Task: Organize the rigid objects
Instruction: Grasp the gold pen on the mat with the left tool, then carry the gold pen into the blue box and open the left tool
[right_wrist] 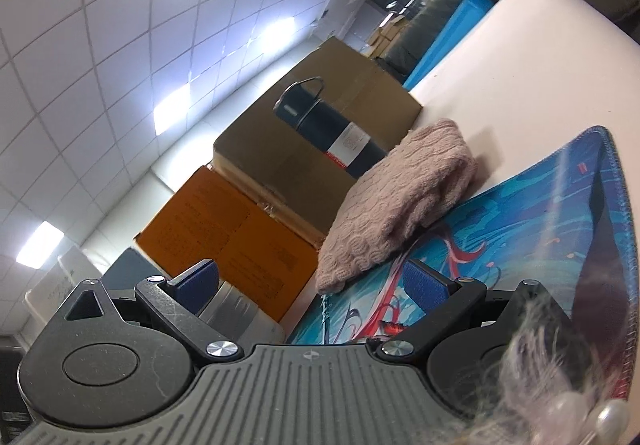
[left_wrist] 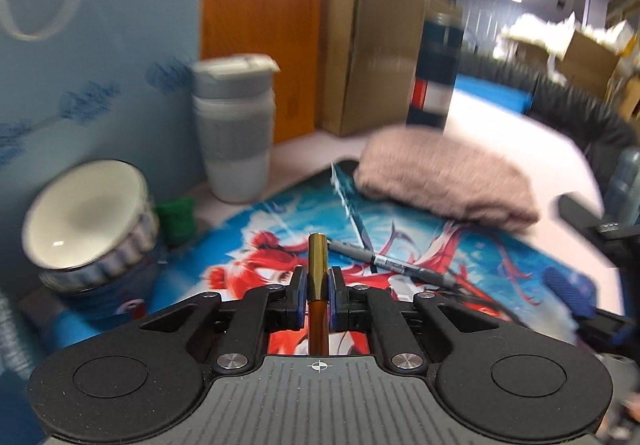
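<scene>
Left wrist view: your left gripper clamps the gold pen, held above the printed mat. Your right gripper stands wide, empty. Next, carry the pen somewhere tidy, perhaps beside the grey marker.

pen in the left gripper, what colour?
Gold cap, amber-brown barrel: the pen clamped in the left gripper. Best in the left wrist view.
</scene>
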{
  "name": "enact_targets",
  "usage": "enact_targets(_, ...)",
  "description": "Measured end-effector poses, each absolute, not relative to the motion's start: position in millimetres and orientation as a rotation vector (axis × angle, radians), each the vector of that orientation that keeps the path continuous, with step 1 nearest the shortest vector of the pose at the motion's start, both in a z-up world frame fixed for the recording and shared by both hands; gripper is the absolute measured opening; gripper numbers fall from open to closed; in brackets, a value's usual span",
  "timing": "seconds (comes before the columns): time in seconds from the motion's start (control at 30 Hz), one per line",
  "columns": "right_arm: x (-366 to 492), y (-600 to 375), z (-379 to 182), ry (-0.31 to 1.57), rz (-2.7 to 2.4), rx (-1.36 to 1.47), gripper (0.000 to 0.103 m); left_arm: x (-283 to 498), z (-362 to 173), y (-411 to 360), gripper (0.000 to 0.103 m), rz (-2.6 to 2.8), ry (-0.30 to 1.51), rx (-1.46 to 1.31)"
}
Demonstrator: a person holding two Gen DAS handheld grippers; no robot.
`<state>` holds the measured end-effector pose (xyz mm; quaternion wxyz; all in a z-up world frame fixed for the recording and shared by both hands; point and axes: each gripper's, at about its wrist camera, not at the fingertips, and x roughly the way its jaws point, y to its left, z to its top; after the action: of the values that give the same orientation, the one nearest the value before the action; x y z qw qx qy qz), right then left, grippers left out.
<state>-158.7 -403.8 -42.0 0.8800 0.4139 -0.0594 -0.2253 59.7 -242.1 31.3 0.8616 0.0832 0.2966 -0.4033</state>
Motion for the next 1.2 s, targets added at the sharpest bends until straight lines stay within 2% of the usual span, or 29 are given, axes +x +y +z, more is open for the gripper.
enact_targets(0.2,-145.9,-386.2,-33.6,-0.091,-0.398,0.734,0.099,39.9,78.7,-159.9,0.009,-0.864,0.465,0.053)
enact_targets(0.33,-141.4,-375.2,-29.4,-0.076,-0.389,0.689,0.099,41.7,111.3,-105.5,0.009,-0.779,0.329,0.071)
enact_targets(0.43,-139.2,-366.9,-26.7,-0.071,-0.386,0.663,0.099,60.3,121.7,-73.4,0.009,-0.665,0.314,0.115)
enact_targets(0.77,-121.4,-334.5,-22.4,-0.012,-0.326,0.567,0.099,96.8,72.7,-44.1,0.009,-0.539,0.331,0.434)
enact_targets(0.97,-113.7,-317.9,-21.3,0.017,-0.306,0.535,0.099,91.4,44.6,-38.1,0.010,-0.623,0.403,0.472)
enact_targets(1.2,-108.6,-304.3,-20.5,0.048,-0.291,0.505,0.099,92.2,38.8,-19.2,0.016,-0.598,0.442,0.292)
